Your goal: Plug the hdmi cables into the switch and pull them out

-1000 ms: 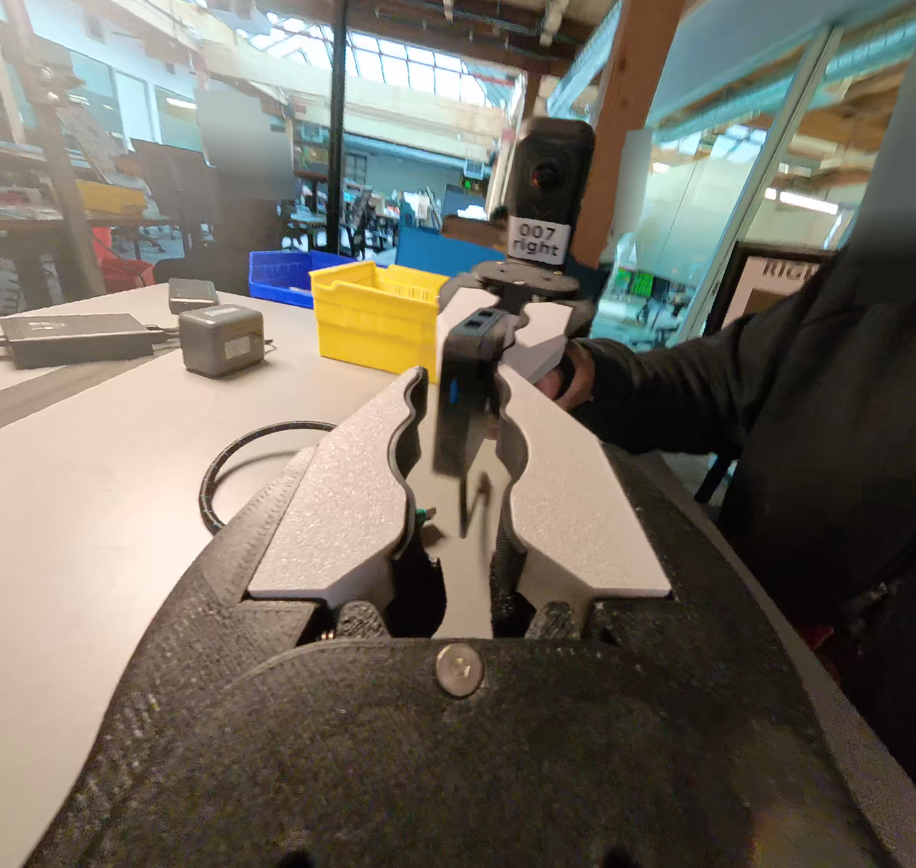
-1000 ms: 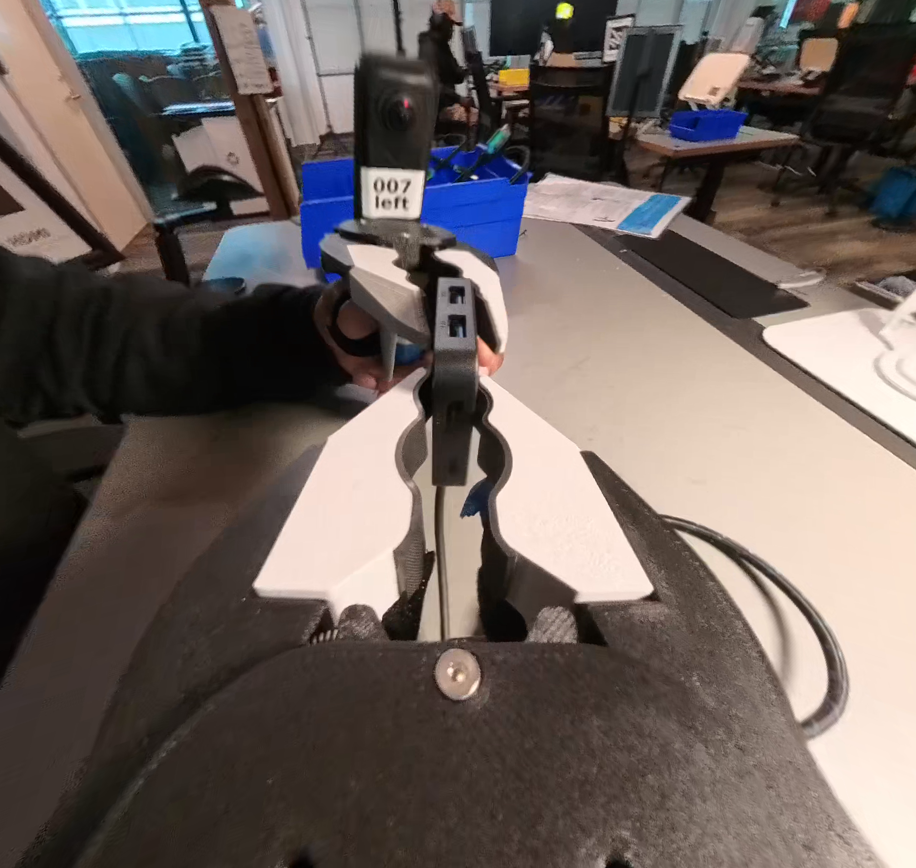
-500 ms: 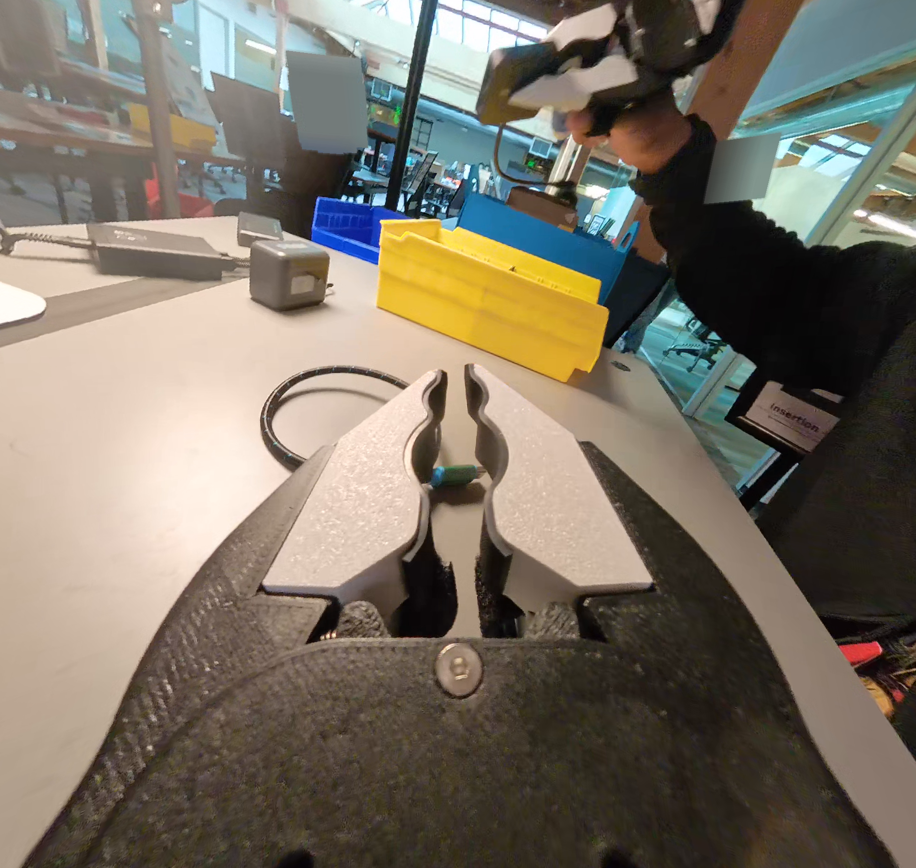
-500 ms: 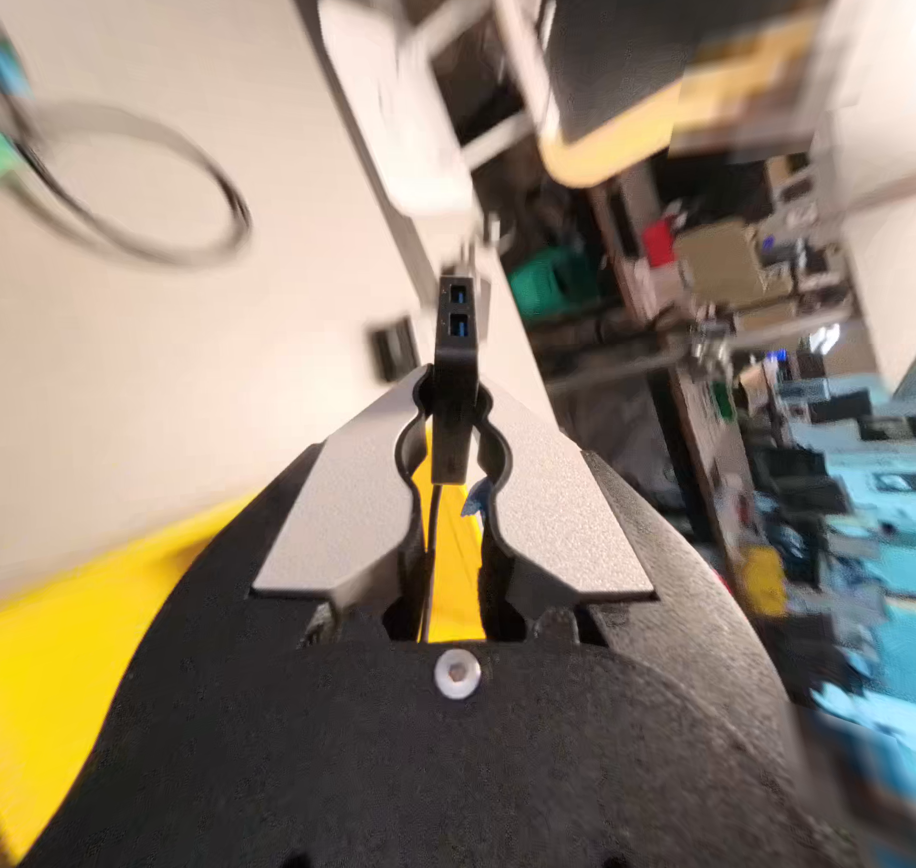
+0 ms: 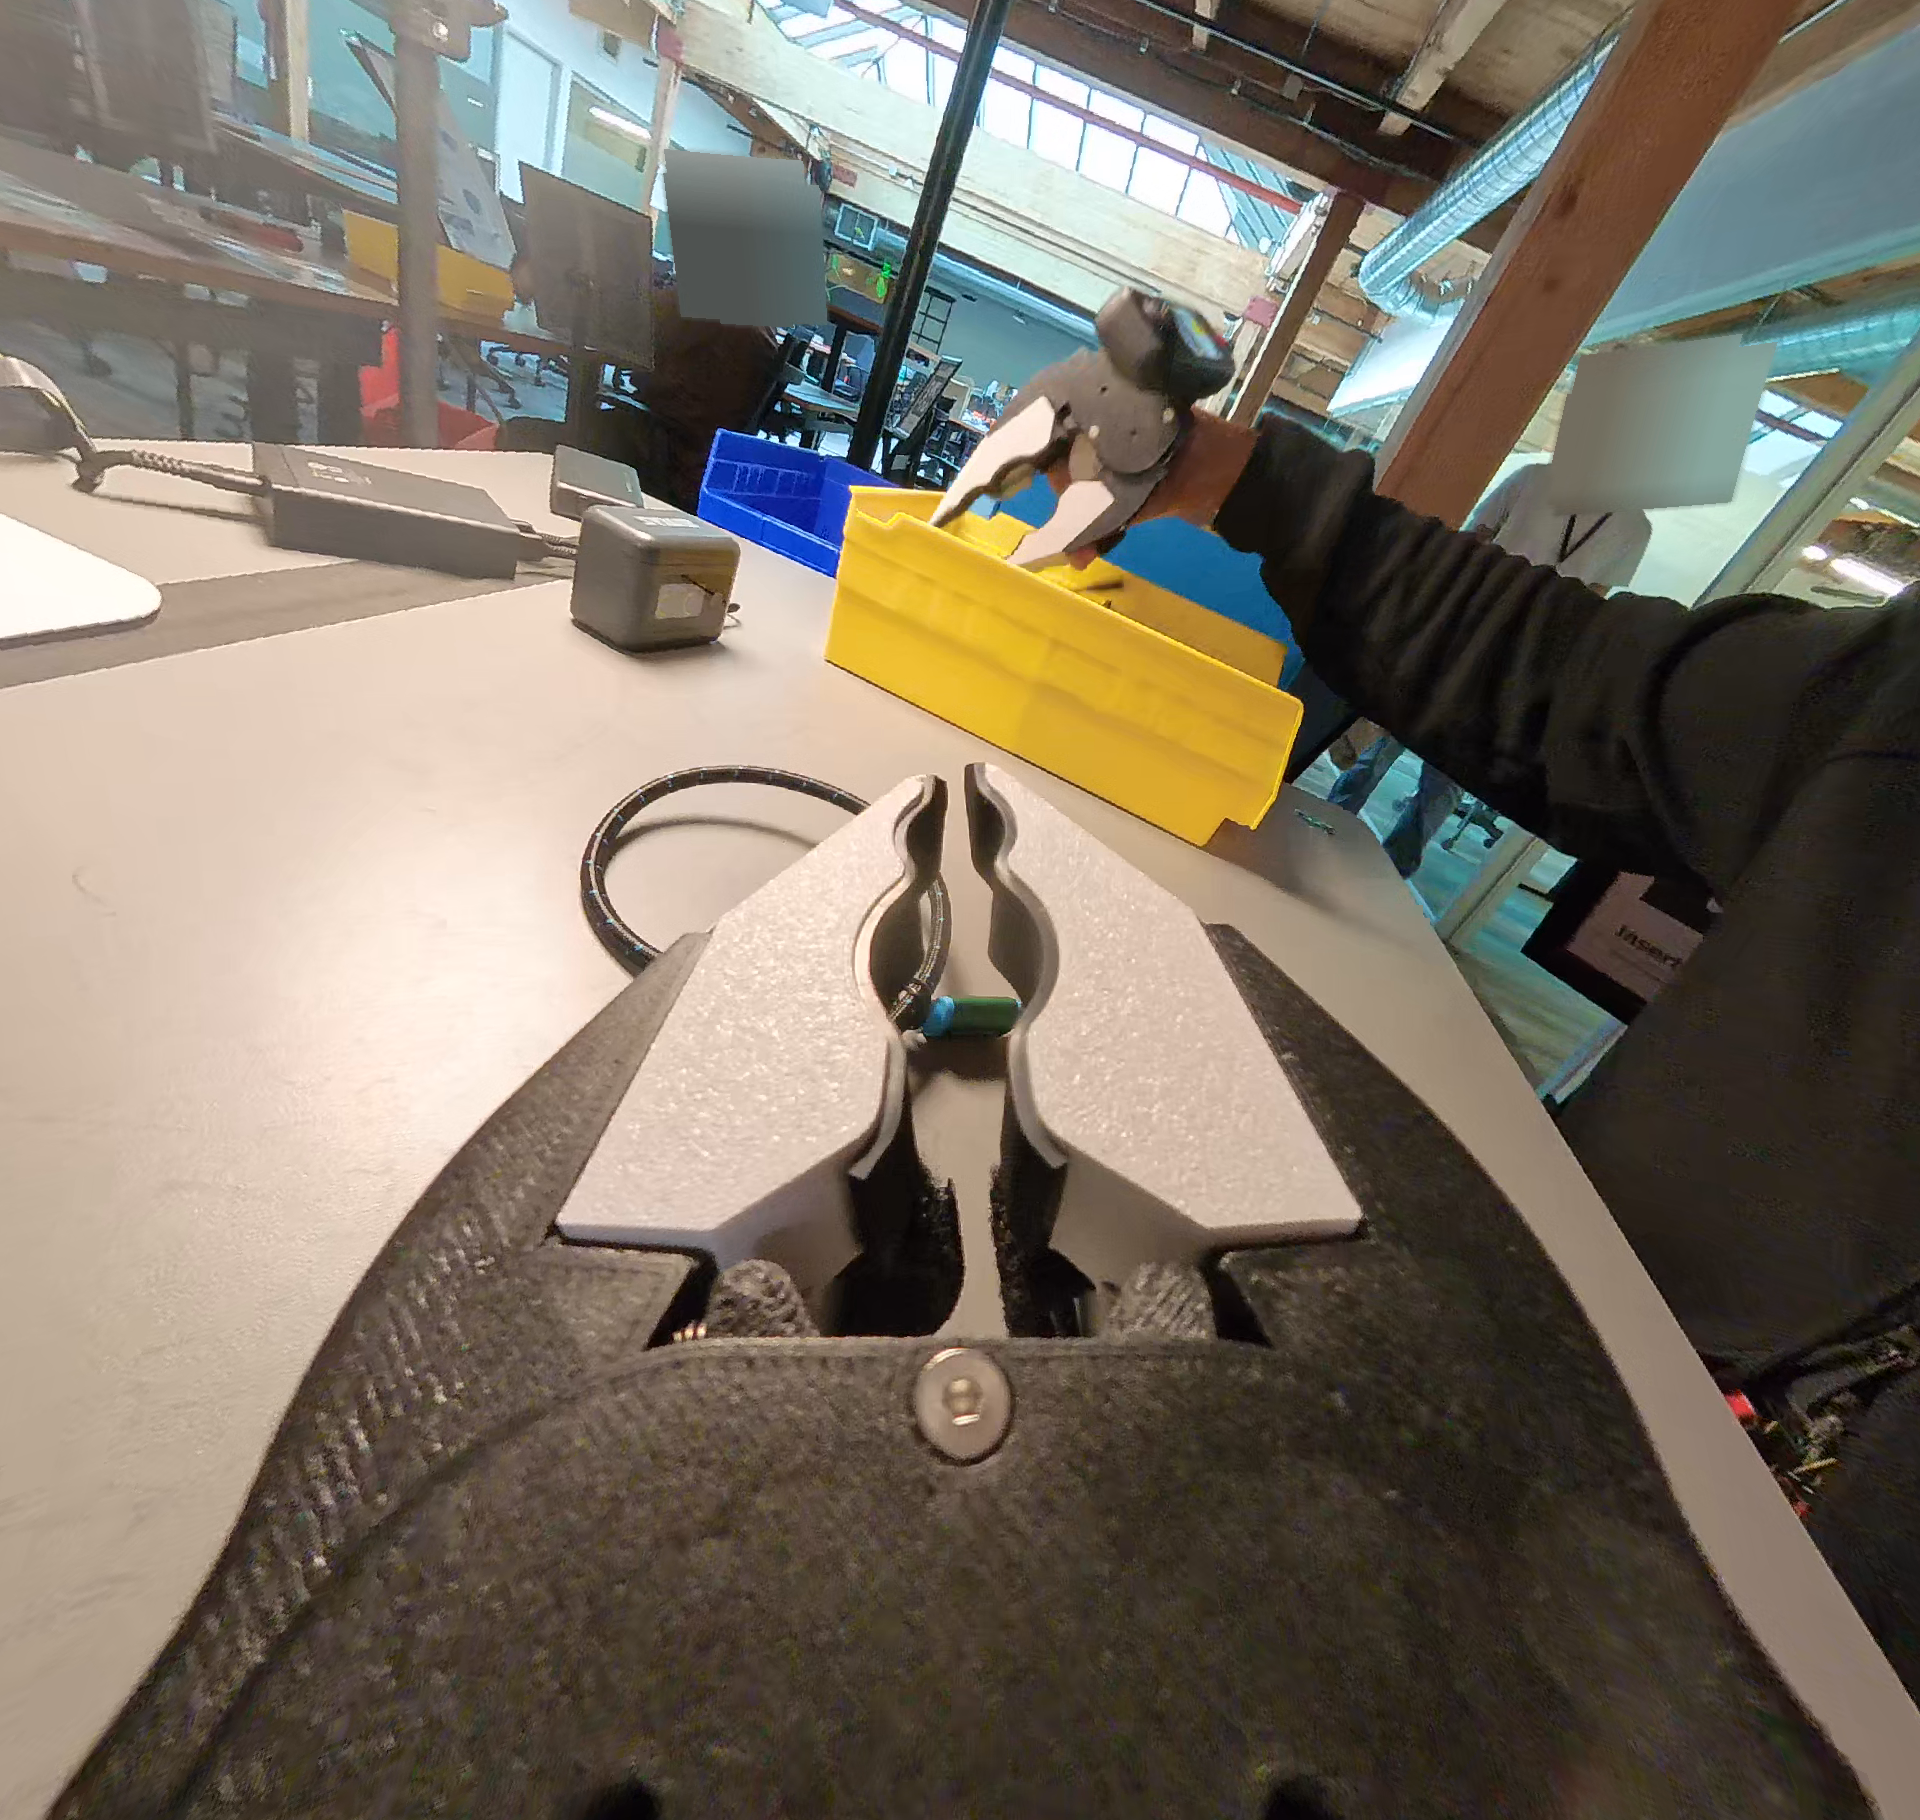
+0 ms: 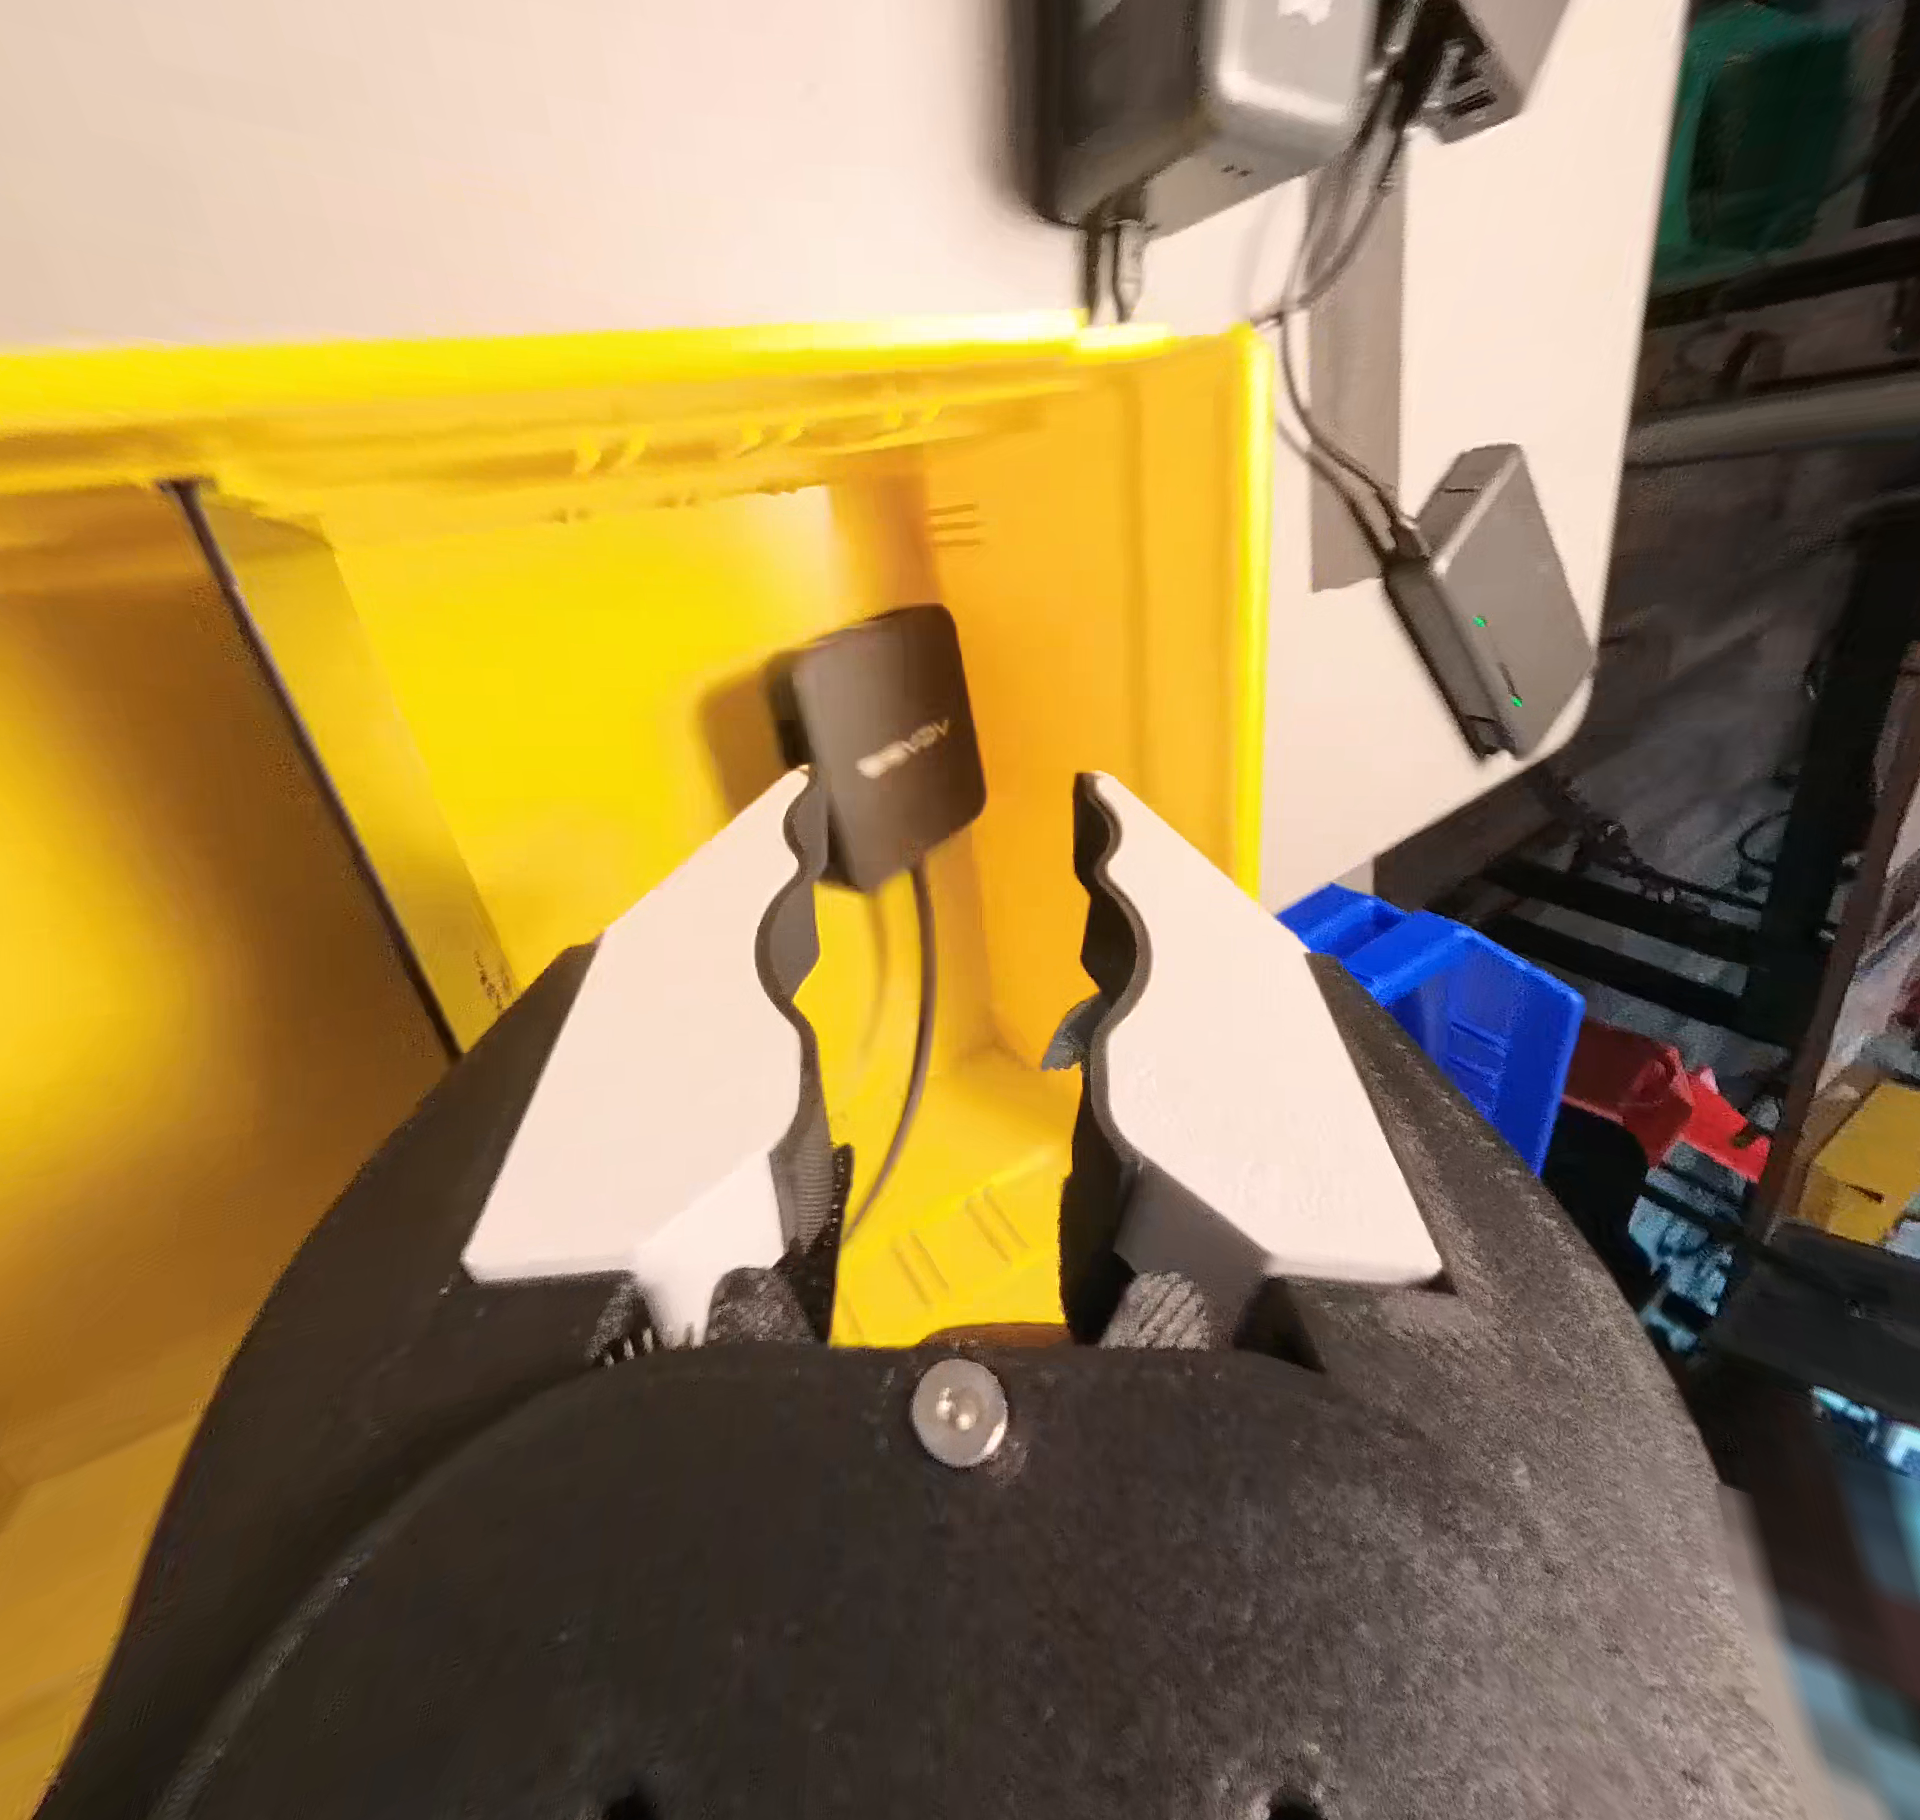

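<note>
A black braided cable [image 5: 623, 835] lies looped on the grey table [image 5: 312, 887], with its green-blue end [image 5: 971, 1017] in the gap between my left fingers. My left gripper [image 5: 956, 783] is low over the table, its tips almost together, and grips nothing. My right gripper [image 6: 940, 783] is open over the yellow bin [image 6: 1195, 627]; it also shows in the left wrist view [image 5: 1023, 513]. The small black switch [image 6: 894, 742] lies inside the bin just past my right fingertips, free of them. Its thin lead [image 6: 920, 991] trails back between the fingers.
The yellow bin [image 5: 1049, 669] stands at the table's far right with a blue bin [image 5: 769, 492] behind it. A grey cube charger [image 5: 649, 575], a black power brick [image 5: 384, 518] and a white pad [image 5: 62, 586] sit at the far left. A person's dark sleeve [image 5: 1558, 679] reaches across. Left tips to right tips: about 40 cm. To the grey cube charger [image 5: 649, 575]: right tips about 20 cm, left tips about 30 cm.
My right gripper carried the black switch away from my left gripper to the yellow bin and opened, leaving it inside. My left gripper came down over the cable.
</note>
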Demonstrator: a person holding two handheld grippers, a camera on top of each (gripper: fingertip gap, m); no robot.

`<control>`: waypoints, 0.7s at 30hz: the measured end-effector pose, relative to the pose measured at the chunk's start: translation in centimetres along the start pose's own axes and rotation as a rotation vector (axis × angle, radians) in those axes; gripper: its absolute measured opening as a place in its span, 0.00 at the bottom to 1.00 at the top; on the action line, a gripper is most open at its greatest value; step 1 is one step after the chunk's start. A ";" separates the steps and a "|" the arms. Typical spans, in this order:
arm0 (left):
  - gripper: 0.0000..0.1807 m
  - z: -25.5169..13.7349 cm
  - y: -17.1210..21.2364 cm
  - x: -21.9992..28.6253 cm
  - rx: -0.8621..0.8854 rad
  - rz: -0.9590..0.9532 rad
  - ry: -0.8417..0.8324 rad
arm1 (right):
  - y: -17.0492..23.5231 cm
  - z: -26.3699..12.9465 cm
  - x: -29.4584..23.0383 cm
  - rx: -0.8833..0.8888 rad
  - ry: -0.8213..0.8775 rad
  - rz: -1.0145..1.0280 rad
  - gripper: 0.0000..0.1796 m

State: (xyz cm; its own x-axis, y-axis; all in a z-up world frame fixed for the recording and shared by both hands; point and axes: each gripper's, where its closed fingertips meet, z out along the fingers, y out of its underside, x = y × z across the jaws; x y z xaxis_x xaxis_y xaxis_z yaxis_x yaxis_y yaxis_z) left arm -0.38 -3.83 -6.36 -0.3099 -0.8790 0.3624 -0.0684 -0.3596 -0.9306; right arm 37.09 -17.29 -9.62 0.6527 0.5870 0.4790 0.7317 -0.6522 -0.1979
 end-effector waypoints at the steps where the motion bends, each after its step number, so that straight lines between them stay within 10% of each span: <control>1: 0.02 0.0 0.1 -0.1 -0.003 -0.004 0.000 | -0.4 -1.1 0.5 -0.004 0.020 0.015 0.29; 11: 0.07 1.1 1.6 -0.3 -0.105 0.014 -0.054 | -22.6 -8.1 -14.3 0.389 -0.308 0.251 0.30; 21: 0.07 0.5 1.3 -1.4 -0.075 -0.061 -0.100 | -29.7 4.2 -20.8 0.130 -0.481 0.077 0.40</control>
State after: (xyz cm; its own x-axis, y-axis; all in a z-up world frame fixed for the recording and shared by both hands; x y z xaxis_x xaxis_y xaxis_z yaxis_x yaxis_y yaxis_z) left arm 0.40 -3.21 -8.04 -0.2067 -0.8847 0.4179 -0.1562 -0.3918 -0.9067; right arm 2.60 -8.10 -17.31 0.7000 0.7140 0.0162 0.6761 -0.6552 -0.3371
